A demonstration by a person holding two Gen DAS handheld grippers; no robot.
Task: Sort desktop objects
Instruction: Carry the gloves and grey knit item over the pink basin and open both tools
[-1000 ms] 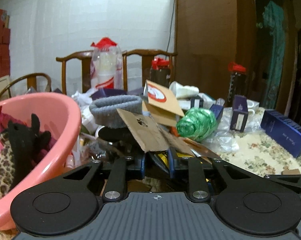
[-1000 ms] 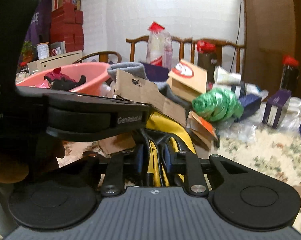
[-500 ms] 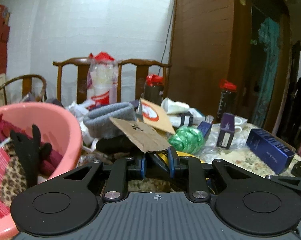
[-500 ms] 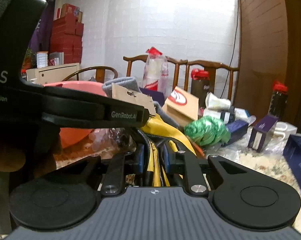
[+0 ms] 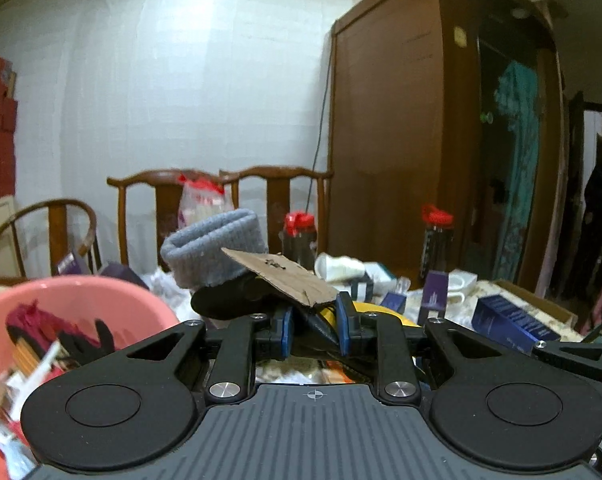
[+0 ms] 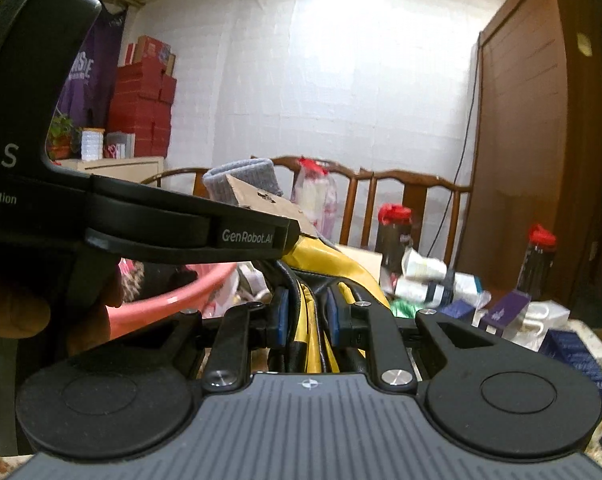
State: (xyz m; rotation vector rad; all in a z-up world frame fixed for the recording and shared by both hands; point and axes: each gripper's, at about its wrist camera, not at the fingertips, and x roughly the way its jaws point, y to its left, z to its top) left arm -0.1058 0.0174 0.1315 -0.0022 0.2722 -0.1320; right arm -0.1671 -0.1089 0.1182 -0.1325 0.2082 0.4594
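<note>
Holding a yellow bag point(image 6: 321, 256) between them, both grippers are clamped narrow on its folds. The right gripper point(image 6: 304, 314) has yellow fabric and black straps pinched between its blue pads point(image 6: 281, 312). The left gripper point(image 5: 313, 322) pinches dark bag material, with a strip of yellow just beside its right pad. A cardboard flap point(image 5: 285, 276) lies tilted on top of the bag, and a grey knitted band point(image 5: 215, 248) rests against the flap's far edge, beside a dark item I cannot identify.

A pink basin point(image 5: 113, 300) sits at the left on the table point(image 5: 489, 292). It contains a black glove point(image 5: 87, 340), dark red cloth and some flat packets; further contents are unclear. Blue boxes point(image 5: 513, 320), dark bottles with red caps point(image 5: 437, 236) and white cups lie on the table beyond.

Compared with a second ago, both grippers have risen. The bag, flap and band have come up with them and now stand above the clutter. The green bundle formerly visible ahead of the left gripper is hidden behind the load.
</note>
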